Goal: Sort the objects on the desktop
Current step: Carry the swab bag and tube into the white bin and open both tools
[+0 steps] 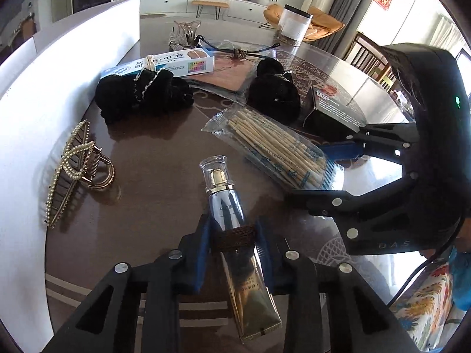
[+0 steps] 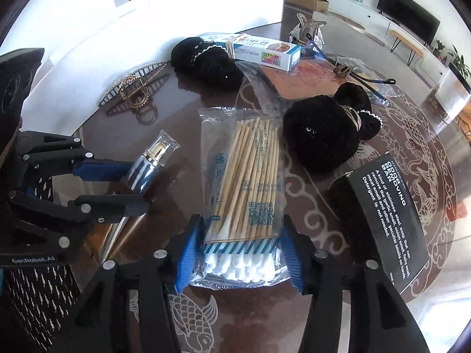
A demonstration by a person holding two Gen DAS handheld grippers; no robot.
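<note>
A silver-and-gold cosmetic tube with a clear cap lies on the dark glossy table. My left gripper is shut on its middle, where brown cord is wound around it; the right wrist view shows the same grip, with the left gripper on the tube. A clear pack of wooden cotton swabs lies flat. My right gripper has its blue pads pressed on both sides of the pack's cotton-tip end. From the left wrist view the right gripper sits at the near end of the swab pack.
A pearl hair claw lies left by a white board. Two black scrunchies, a blue-white carton, bagged glasses, a crystal hair claw and a clear jar lie beyond. A black box sits to the right.
</note>
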